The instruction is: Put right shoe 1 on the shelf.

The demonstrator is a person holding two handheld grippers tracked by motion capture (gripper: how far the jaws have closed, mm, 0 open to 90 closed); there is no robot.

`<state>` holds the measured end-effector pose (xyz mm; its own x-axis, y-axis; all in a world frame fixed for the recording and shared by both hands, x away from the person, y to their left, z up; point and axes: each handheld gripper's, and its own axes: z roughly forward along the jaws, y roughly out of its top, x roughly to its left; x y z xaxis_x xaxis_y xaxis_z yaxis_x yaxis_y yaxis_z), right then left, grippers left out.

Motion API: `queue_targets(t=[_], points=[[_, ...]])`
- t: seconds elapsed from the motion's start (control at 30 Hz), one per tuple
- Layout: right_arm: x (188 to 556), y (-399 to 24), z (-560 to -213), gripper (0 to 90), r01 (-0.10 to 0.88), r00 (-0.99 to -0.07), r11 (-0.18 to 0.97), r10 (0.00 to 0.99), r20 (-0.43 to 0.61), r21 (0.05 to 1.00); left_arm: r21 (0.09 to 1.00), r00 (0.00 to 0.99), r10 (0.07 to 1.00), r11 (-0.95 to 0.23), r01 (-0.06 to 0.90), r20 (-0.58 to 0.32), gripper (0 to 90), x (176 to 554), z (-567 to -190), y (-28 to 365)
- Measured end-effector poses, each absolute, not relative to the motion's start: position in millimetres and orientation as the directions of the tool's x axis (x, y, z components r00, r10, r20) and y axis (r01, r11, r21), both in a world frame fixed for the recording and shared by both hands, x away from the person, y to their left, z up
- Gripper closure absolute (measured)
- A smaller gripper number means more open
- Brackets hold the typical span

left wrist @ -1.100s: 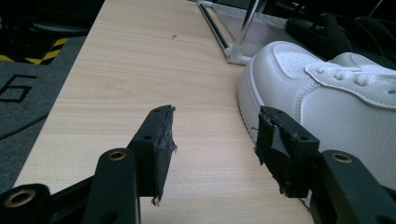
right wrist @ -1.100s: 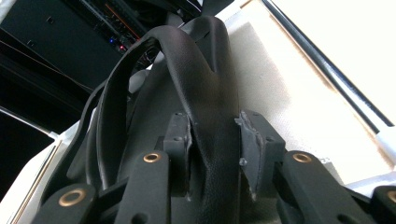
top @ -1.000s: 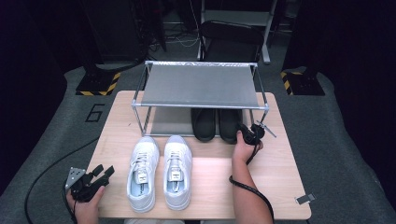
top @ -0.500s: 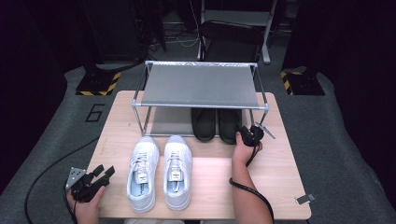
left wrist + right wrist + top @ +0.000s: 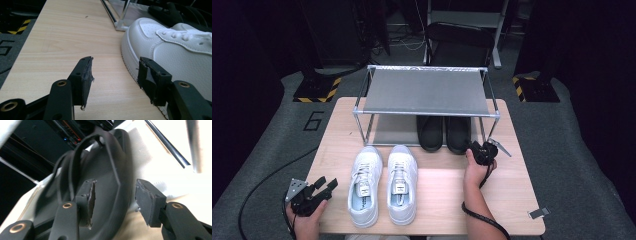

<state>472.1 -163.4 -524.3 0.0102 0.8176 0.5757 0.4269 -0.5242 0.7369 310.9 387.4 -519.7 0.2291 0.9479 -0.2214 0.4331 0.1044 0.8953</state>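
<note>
A pair of black slippers (image 5: 444,133) lies on the lower shelf of a metal shoe rack (image 5: 427,92). My right gripper (image 5: 475,147) sits just off the right slipper's heel. In the right gripper view the jaws (image 5: 115,195) have just been opening, and the rim of the black slipper (image 5: 105,162) stands between the pads without being pressed. Two white sneakers (image 5: 382,185) stand side by side in front of the rack. My left gripper (image 5: 324,186) rests open at the table's front left; its jaws (image 5: 115,72) are beside the left white sneaker (image 5: 175,50), with bare wood between them.
The wooden table (image 5: 512,200) has free room at its right front and along its left side. The rack's front legs (image 5: 123,15) stand just behind the sneakers' toes. Dark floor, a chair base and cables lie beyond the table.
The right gripper's jaws have spread apart and the hand has drawn back slightly from the black slipper toward the near right. The left gripper has stayed put.
</note>
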Motion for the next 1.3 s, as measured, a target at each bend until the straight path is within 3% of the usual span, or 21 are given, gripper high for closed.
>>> queue_targets(t=[0.37,0.43,0.6,1.03,1.2,1.23,1.3], points=[[431,-167,-515,45.4,0.507,-0.147,-0.44,0.803,0.577,0.741,0.892,0.238,0.948,0.088,0.443,-0.212,44.7,312,-519,383],[420,-166,-514,44.8,0.529,-0.215,-0.37,0.812,0.542,0.764,0.897,0.232,0.95,0.093,0.432,-0.211,44.7,314,-520,382],[398,-171,-516,43.0,0.545,-0.279,-0.292,0.821,0.498,0.786,0.895,0.234,0.949,0.09,0.438,-0.21,44.7,314,-520,380],[340,-199,-527,41.2,0.609,-0.287,-0.361,0.73,0.62,0.706,0.896,0.28,0.937,0.07,0.438,-0.21,45.4,312,-516,372],[337,-209,-532,42.9,0.604,-0.269,-0.39,0.721,0.638,0.695,0.896,0.288,0.933,0.073,0.438,-0.217,46.1,312,-514,372],[338,-212,-533,44.4,0.592,-0.312,-0.426,0.662,0.681,0.685,0.896,0.288,0.929,0.09,0.435,-0.234,45.9,312,-513,372],[338,-212,-533,44.7,0.589,-0.332,-0.414,0.659,0.675,0.694,0.896,0.291,0.928,0.089,0.434,-0.233,45.9,312,-512,372]])
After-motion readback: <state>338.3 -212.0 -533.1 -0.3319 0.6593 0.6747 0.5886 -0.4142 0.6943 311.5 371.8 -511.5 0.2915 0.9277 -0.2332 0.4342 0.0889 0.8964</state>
